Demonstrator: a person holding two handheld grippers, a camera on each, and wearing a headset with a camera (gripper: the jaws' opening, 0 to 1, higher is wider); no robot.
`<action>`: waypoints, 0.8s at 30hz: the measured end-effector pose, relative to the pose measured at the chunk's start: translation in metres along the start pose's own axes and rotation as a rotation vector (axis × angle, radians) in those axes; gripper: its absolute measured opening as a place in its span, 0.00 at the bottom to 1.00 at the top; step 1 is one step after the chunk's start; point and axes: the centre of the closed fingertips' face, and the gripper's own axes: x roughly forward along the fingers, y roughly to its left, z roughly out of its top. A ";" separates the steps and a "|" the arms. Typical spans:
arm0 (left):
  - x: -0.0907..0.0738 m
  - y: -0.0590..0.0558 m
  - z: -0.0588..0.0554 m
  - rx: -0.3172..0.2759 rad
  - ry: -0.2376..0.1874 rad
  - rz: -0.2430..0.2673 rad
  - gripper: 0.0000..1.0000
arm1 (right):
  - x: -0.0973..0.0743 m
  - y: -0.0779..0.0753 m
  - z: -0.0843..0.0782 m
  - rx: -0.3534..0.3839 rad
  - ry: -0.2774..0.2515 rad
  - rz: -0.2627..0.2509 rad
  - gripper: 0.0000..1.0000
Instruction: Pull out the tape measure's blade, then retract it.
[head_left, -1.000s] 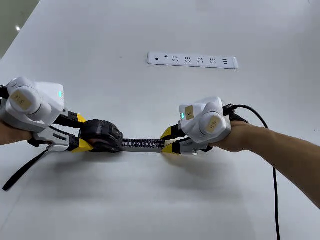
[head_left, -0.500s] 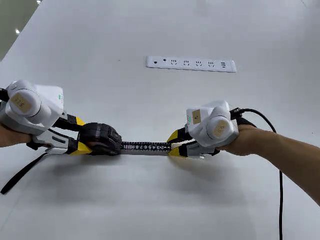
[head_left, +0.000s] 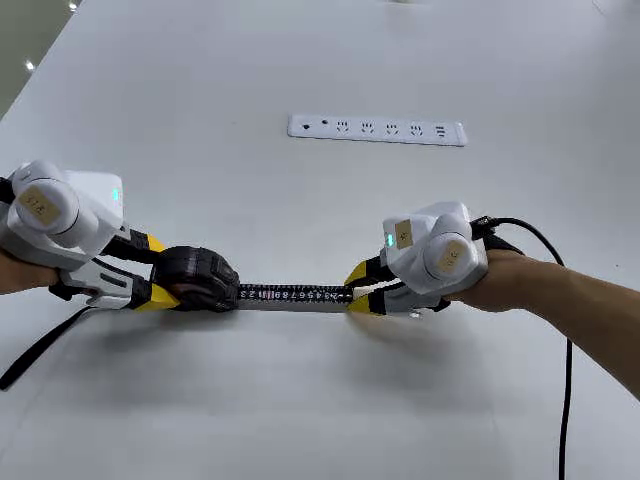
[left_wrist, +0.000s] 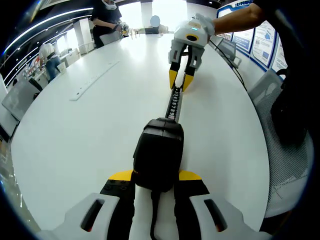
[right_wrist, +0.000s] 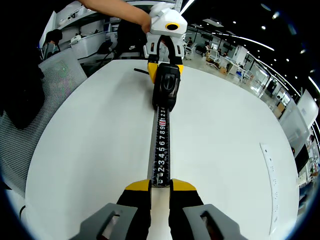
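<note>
The left gripper (head_left: 158, 270) is clamping the black tape measure (head_left: 198, 278), which is resting on the white table (head_left: 320, 400). The right gripper (head_left: 358, 288) is pinching the tip of the blade (head_left: 295, 294), which is lying partly drawn between them (numbers facing up). Pulling straight along the blade's line, with the case anchored and no twisting, is looking like the safest way.

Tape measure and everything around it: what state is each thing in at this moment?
tape measure case: gripped at its rear
blade: partly pulled out, straight
left gripper: shut on the case
right gripper: shut on the blade's tip
power strip: lying flat, nothing plugged in
</note>
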 end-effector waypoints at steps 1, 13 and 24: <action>0.000 0.000 0.000 0.000 0.001 0.000 0.24 | -0.001 0.000 -0.001 0.002 0.002 0.000 0.09; 0.000 0.000 0.000 -0.003 0.003 0.002 0.24 | -0.008 0.000 -0.012 -0.011 0.020 -0.002 0.09; 0.001 0.002 0.002 -0.008 0.002 0.002 0.24 | -0.018 -0.001 -0.024 0.005 0.037 -0.009 0.09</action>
